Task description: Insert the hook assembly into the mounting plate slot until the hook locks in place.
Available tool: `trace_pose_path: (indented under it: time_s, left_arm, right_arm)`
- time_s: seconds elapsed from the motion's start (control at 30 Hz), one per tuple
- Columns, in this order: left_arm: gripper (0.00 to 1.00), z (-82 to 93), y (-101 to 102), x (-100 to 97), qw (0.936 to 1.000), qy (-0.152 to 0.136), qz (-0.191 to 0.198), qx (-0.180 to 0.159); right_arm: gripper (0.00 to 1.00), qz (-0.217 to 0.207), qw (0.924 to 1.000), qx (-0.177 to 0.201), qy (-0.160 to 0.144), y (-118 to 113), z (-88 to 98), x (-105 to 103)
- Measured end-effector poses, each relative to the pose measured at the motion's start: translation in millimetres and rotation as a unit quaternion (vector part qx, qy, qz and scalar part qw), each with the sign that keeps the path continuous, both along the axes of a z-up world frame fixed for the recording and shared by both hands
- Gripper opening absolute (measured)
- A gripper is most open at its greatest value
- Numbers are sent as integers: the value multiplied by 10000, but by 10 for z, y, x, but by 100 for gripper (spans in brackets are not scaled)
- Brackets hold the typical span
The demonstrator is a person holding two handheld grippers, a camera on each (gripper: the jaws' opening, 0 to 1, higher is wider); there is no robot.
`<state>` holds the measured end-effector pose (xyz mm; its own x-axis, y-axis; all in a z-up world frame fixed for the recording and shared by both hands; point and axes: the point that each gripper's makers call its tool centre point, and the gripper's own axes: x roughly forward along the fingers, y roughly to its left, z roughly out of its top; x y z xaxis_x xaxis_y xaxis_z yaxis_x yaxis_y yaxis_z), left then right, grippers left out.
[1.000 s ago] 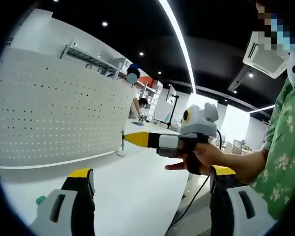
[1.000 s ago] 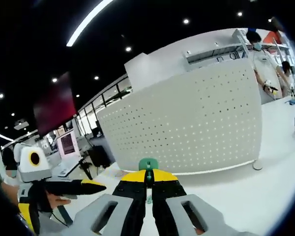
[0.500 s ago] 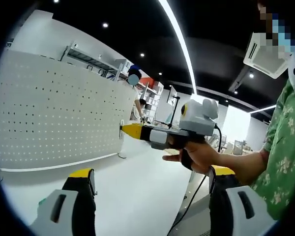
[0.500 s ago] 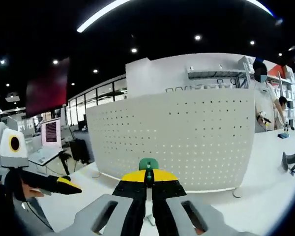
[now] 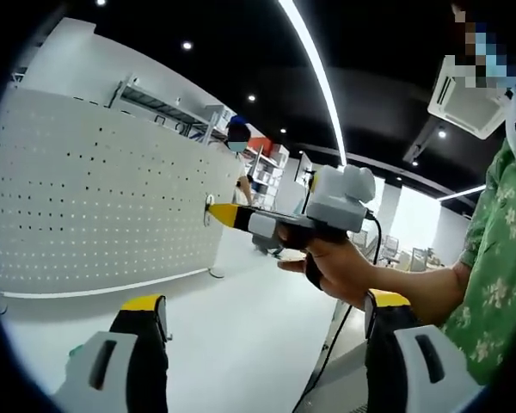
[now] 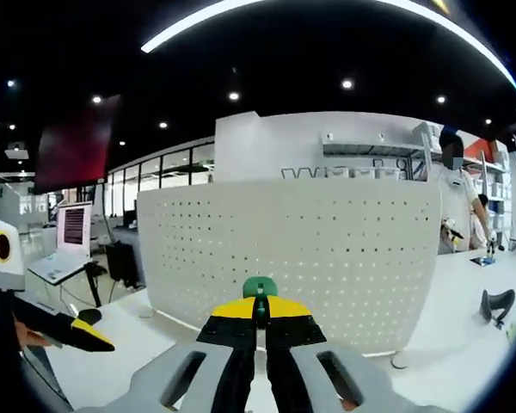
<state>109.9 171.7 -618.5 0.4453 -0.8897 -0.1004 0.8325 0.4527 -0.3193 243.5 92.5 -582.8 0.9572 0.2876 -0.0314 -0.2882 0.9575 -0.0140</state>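
The white perforated mounting plate [image 5: 95,198] stands upright on the table, and the right gripper view faces it squarely [image 6: 310,249]. My right gripper [image 6: 260,308] is shut on a small green-headed hook assembly [image 6: 260,287], held in the air short of the plate. In the left gripper view a hand holds that right gripper [image 5: 228,214], and the pale hook [image 5: 208,209] at its yellow tips is near the plate's right end. My left gripper [image 5: 262,314] is open and holds nothing. It also appears at the left edge of the right gripper view [image 6: 77,334].
The white table [image 5: 241,335] runs in front of the plate. A small green piece [image 5: 73,350] lies by my left jaw. A round plate foot [image 6: 399,360], a black object [image 6: 496,303] and a laptop [image 6: 67,251] are around. People stand behind the plate.
The right gripper has carried the hook up and closer to the plate's right end. Its view has swung to face the plate squarely. The left gripper has stayed put.
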Motion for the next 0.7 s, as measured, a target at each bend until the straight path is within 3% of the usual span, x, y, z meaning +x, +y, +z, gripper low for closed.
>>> trace_pose_path:
  time_s: [0.7]
  left_arm:
    - [97,-44,93,25,9999,72,94,15]
  right_arm:
    - [1,-313,9983,-10,-488,-136,428,419]
